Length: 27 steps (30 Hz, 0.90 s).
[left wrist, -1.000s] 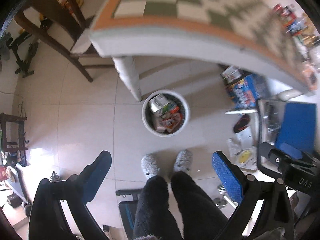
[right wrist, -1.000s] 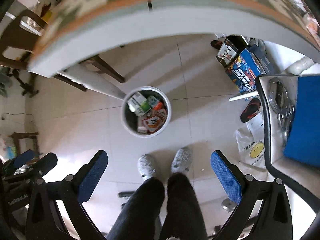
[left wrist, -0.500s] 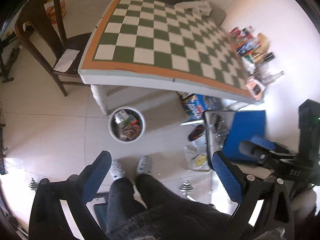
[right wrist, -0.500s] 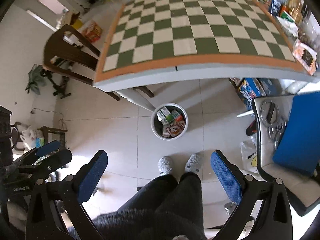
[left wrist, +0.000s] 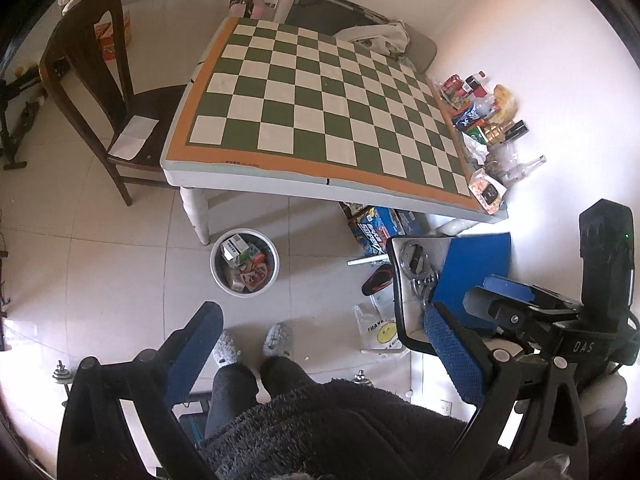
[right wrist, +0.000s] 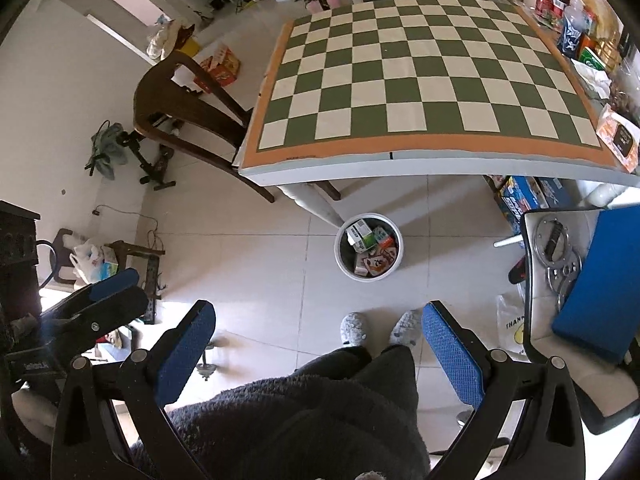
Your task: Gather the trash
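Two grippers, left (left wrist: 320, 354) and right (right wrist: 318, 344), blue textured fingers (left wrist: 452, 350) wide, empty. Round white bin (left wrist: 245, 266) of crumpled cartons, floor at 12 o'clock, beside checkered counter (left wrist: 320, 120). "THANK" bag (left wrist: 380, 332).

Bin (left wrist: 244, 263) on floor beside table (left wrist: 248, 170) leg, cartons (left wrist: 234, 249) inside

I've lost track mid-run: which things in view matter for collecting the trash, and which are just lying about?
Job:
white bin on the floor, already holding cartons
wrappers and bottles along the table's right edge
left gripper, right gripper, both open and empty

Lying about:
wooden chair
blue box under the table
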Each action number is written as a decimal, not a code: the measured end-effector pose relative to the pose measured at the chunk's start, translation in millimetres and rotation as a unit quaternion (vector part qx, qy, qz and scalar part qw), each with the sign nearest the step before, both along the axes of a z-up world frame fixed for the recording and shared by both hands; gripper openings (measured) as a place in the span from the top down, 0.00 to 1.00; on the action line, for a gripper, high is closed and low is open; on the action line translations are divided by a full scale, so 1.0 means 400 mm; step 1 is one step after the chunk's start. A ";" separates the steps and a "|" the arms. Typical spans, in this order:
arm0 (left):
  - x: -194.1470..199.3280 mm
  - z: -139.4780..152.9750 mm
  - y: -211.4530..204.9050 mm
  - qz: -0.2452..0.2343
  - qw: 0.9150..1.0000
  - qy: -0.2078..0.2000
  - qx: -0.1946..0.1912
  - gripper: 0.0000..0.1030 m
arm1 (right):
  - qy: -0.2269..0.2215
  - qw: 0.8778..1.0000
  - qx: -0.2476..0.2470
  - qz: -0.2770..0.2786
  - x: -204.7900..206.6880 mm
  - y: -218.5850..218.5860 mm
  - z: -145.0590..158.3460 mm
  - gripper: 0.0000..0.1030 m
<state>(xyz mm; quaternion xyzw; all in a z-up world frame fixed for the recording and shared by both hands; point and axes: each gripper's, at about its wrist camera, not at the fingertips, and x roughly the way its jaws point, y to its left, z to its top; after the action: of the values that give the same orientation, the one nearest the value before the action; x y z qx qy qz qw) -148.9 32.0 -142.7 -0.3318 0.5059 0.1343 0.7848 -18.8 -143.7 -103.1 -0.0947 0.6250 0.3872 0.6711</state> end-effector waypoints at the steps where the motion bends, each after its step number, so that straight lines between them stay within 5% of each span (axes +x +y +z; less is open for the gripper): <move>1: 0.000 0.001 0.000 0.001 1.000 0.001 0.000 0.00 | 0.000 1.000 0.000 0.000 -0.001 0.001 0.000 0.00; 27: -0.027 -0.018 0.006 0.008 1.000 0.024 -0.012 0.00 | 0.024 0.999 -0.023 0.030 0.009 0.000 -0.044 0.00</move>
<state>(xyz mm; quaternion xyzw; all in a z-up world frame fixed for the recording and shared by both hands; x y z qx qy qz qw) -159.8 34.3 -149.8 -0.3422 0.5234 0.1419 0.7674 -15.4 -143.6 -120.6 -0.1198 0.6469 0.3946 0.6415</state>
